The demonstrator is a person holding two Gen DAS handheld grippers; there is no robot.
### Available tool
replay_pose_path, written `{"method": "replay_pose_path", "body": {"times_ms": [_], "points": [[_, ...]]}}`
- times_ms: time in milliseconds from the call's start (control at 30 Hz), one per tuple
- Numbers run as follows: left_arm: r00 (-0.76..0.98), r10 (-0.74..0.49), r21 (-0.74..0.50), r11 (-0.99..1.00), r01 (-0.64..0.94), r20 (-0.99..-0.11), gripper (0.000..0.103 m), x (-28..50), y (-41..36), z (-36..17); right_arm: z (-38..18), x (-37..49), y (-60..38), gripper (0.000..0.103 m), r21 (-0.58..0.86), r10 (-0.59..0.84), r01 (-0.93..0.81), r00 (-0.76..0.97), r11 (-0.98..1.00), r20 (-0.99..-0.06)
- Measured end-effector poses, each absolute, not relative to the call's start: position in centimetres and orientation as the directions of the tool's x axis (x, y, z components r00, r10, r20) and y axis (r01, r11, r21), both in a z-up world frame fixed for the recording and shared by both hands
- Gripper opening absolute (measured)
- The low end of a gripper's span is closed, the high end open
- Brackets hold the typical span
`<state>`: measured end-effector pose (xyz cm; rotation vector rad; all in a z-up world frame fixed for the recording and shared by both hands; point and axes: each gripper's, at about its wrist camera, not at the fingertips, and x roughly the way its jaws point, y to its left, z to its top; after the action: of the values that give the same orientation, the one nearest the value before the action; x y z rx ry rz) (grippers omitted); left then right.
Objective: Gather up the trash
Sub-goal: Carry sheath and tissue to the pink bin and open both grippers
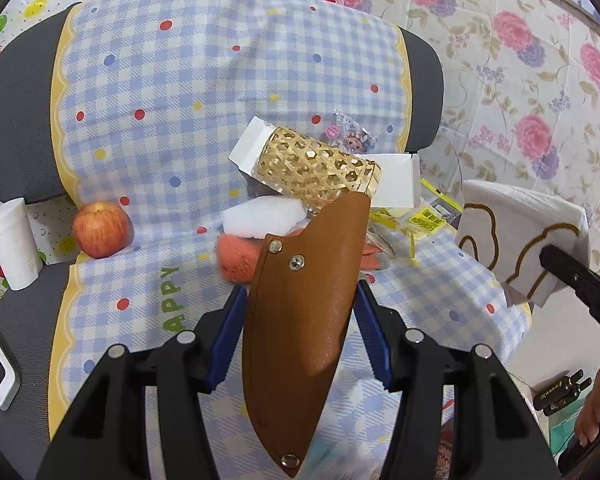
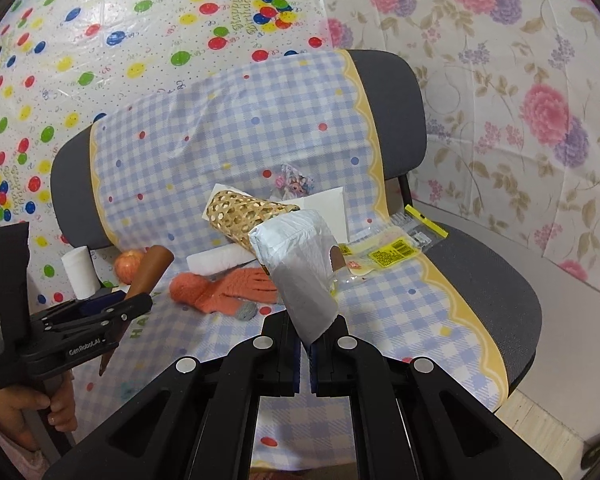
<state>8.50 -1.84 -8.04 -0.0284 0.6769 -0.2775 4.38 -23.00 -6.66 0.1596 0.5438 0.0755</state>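
Nearest the left wrist camera, the left gripper is holding a brown leather sheath; its blue fingers are clamped on the sheath's two sides, and the sheath is running lengthwise from the bottom of the view up toward the pile. Beyond its upper end, a woven bamboo tube is lying on its side on a flattened white carton, with a white foam block and an orange glove just in front of it. All of this is sitting on a grey chair draped with a blue checked cloth. A small toy packet is leaning behind the tube, and a yellow plastic wrapper is lying to the right of the pile. An apple is resting at the left edge of the cloth, beside a white paper roll. At the right edge, the right gripper is carrying a white bag with brown outlines.

Nearest the right wrist camera, the right gripper is pinching the white bag; its fingers are pressed together on the bag's lower edge, and the bag is standing up in front of the pile. Behind it, the bamboo tube, the foam block and the orange glove are lying on the checked cloth, with the yellow wrapper to the right on the chair seat. At the left, a hand is gripping the left gripper, which is holding the brown sheath near the apple and paper roll.
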Motion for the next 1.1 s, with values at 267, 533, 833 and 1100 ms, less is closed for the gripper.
{"method": "replay_pose_path", "body": {"times_ms": [267,533,833,1100], "points": [[0.746,-0.247,-0.128,0.968,0.214,-0.619,0.053,8.3,-0.5,-7.7,-6.7,3.7,-22.6,0.004,0.199,0.142,-0.046,0.852,0.979,-0.504],[0.737,-0.315,-0.122,0.945,0.305,-0.597,0.053,5.9,-3.1,-6.5,-5.4,0.2,-24.1,0.004,0.184,0.095,-0.004,0.867,0.983,-0.49],[0.657,-0.504,-0.125,0.836,0.534,-0.561,0.053,0.4,-12.0,-6.2,-4.8,-8.3,-29.3,0.004,0.158,-0.076,0.185,0.847,0.97,-0.526],[0.529,-0.602,-0.126,0.722,0.68,-0.598,0.053,-4.7,-18.3,-8.7,-7.1,-16.3,-33.5,0.004,0.139,-0.22,0.374,0.765,0.917,-0.606]]}}
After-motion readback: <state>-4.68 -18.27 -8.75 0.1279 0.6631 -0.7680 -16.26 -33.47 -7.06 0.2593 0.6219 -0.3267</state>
